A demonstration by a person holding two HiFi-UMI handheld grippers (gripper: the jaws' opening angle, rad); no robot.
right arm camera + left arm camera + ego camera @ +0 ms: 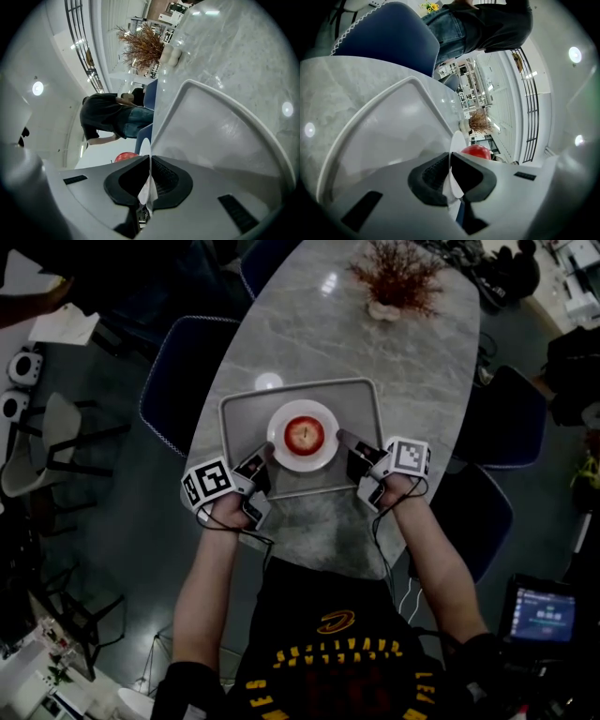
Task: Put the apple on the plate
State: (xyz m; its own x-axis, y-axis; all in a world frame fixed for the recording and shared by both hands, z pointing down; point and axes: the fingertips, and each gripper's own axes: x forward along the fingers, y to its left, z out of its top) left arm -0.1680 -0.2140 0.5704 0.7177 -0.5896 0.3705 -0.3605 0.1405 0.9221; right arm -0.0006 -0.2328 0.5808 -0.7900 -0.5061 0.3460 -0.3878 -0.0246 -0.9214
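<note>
A red apple (304,434) lies in the middle of a white plate (302,463), which is over a grey tray (366,395) on the marble table. My left gripper (265,457) is shut on the plate's left rim and my right gripper (345,440) on its right rim. In the left gripper view the thin plate (458,143) edge runs between the black pads of the left gripper (451,157), with the apple (476,151) just behind. The right gripper view shows the right gripper (150,159) pinching the plate (149,186) edge, the apple (125,156) peeking to the left.
The tray's rim (393,122) surrounds the plate closely. A dried plant in a white vase (398,282) stands at the table's far end. Blue chairs flank the table at left (178,371) and right (511,418). A person in dark clothes (108,117) stands beyond the table.
</note>
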